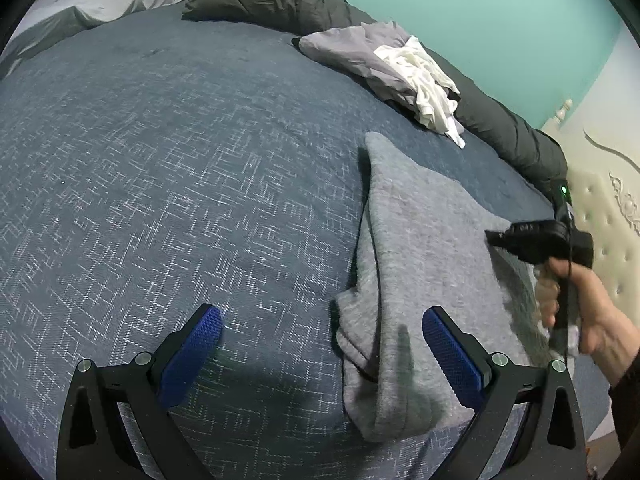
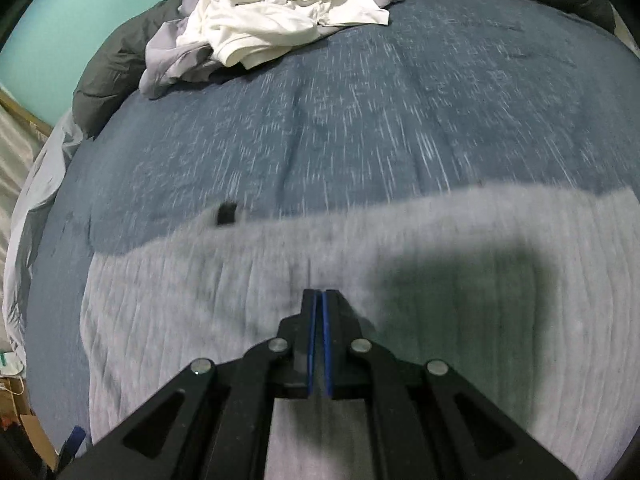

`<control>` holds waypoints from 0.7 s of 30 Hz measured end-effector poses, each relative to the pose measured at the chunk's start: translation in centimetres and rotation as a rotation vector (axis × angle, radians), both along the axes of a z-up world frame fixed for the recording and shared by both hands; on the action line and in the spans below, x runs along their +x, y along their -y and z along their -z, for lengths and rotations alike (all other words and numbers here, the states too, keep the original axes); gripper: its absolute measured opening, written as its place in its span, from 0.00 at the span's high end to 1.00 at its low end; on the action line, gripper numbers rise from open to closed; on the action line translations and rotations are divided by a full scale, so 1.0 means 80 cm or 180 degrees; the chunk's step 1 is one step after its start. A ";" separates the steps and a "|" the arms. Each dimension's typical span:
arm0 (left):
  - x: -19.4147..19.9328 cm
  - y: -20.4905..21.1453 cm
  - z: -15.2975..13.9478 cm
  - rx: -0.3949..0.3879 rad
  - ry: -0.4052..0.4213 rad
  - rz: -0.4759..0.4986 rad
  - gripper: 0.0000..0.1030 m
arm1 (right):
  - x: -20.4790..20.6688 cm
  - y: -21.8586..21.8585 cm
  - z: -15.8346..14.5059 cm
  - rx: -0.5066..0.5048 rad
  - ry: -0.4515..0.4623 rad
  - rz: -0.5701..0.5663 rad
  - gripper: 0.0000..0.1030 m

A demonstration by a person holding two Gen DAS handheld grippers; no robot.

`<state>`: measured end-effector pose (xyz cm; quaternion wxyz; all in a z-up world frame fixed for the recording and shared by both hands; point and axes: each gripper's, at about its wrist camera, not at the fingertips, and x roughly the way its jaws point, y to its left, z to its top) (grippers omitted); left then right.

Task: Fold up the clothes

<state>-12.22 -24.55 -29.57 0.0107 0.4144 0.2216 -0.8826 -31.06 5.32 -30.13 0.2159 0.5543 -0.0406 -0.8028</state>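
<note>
Grey garment (image 1: 416,264) is spread on the blue bed (image 1: 180,168); left claw (image 1: 322,340) is held wide above its edge; right claw (image 2: 319,300) is pressed together over it, nothing seen gripped; white clothes (image 2: 276,12) are heaped beyond.

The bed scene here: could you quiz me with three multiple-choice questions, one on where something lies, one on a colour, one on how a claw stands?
1. Where does the white garment lie?
A. on a pale purple cloth
B. on the floor
C. in a basket

2. What colour is the bedspread?
A. red
B. dark blue
C. yellow

3. How does the left claw stand?
A. shut
B. out of sight
C. wide open

Answers: 1 A, it rests on the purple cloth. 2 B, blue with pale flecks. 3 C, its blue pads stand far apart.
</note>
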 end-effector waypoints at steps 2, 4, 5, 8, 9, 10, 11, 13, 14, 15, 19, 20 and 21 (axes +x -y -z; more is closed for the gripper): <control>0.000 0.001 0.001 0.0001 0.0008 -0.0002 0.00 | -0.013 0.004 0.000 -0.0030 -0.0039 0.0028 0.99; -0.001 0.002 0.003 -0.0001 0.0016 0.0001 0.00 | -0.016 0.005 -0.002 -0.0060 -0.0066 0.0029 0.99; -0.001 0.002 0.004 -0.0007 0.0022 0.0003 0.00 | -0.016 0.004 -0.005 -0.0084 -0.0076 0.0023 0.99; -0.003 0.002 0.006 -0.0021 0.0033 0.0012 0.00 | -0.016 0.002 -0.012 -0.0155 -0.0106 0.0007 0.99; -0.004 0.002 0.007 -0.0027 0.0038 0.0015 0.00 | -0.015 0.001 -0.015 -0.0178 -0.0116 0.0001 0.99; -0.005 0.002 0.007 -0.0030 0.0041 0.0012 0.00 | -0.015 0.001 -0.017 -0.0202 -0.0126 -0.0004 0.99; -0.005 0.001 0.008 -0.0032 0.0044 0.0009 0.00 | -0.015 0.000 -0.020 -0.0225 -0.0135 -0.0010 0.99; -0.006 0.001 0.007 -0.0021 0.0044 0.0009 0.00 | -0.014 -0.002 -0.025 -0.0272 -0.0155 -0.0021 0.99; -0.007 0.001 0.007 -0.0015 0.0044 0.0009 0.00 | -0.013 -0.002 -0.027 -0.0295 -0.0161 -0.0031 0.98; -0.007 0.000 0.006 -0.0008 0.0039 0.0010 0.00 | -0.004 -0.003 -0.026 -0.0311 -0.0126 -0.0088 0.98; -0.004 -0.006 0.003 -0.0022 0.0022 0.0048 0.00 | 0.038 -0.010 -0.019 -0.0260 0.0057 -0.0240 0.98; -0.003 -0.007 0.002 -0.0028 0.0022 0.0055 0.00 | 0.050 -0.018 -0.020 -0.0304 0.0095 -0.0230 0.98; -0.002 -0.007 0.002 0.0000 0.0018 0.0059 0.00 | 0.063 -0.023 -0.022 -0.0362 0.0071 -0.0236 0.98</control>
